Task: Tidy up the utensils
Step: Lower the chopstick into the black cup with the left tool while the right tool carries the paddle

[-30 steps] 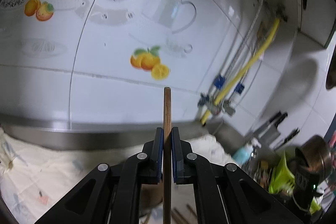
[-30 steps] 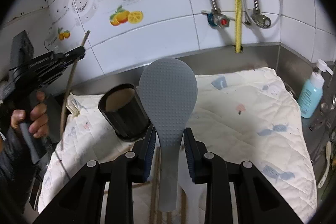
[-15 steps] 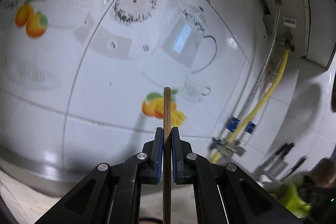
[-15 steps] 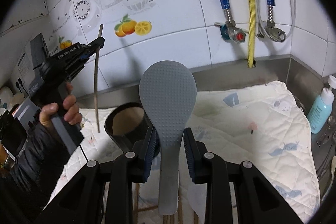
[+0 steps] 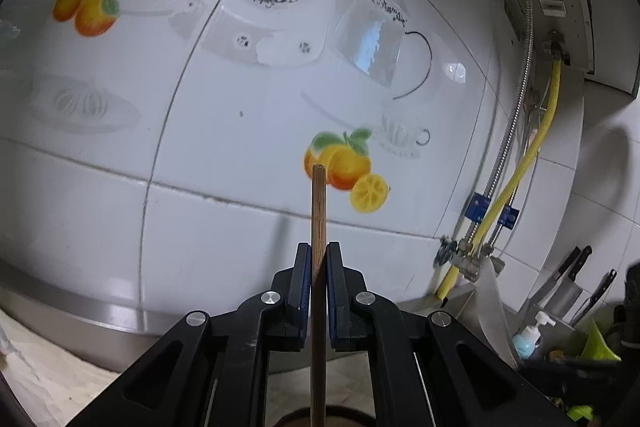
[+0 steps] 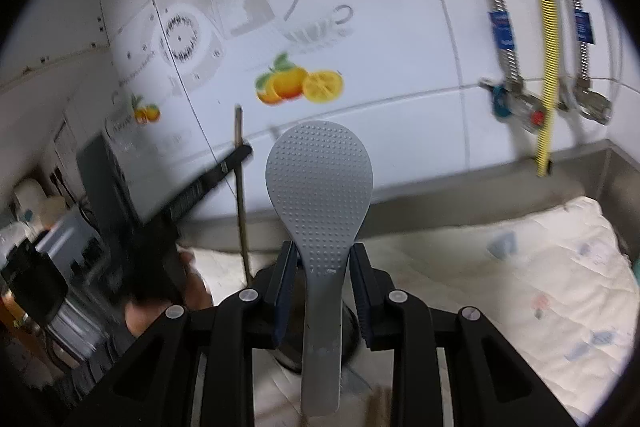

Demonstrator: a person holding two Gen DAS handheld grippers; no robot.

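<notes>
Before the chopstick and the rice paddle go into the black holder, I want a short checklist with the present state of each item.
1. Left gripper shut on the chopstick: ok.
2. Chopstick close to upright between the pads: ok.
3. Right gripper holds the rice paddle, head up: ok.
4. Chopstick's lower end above the black holder: ok in the left wrist view.
5. Room inside the holder: cannot tell, its mouth is mostly hidden.
6. Paddle handle lined up over the holder: cannot tell.
</notes>
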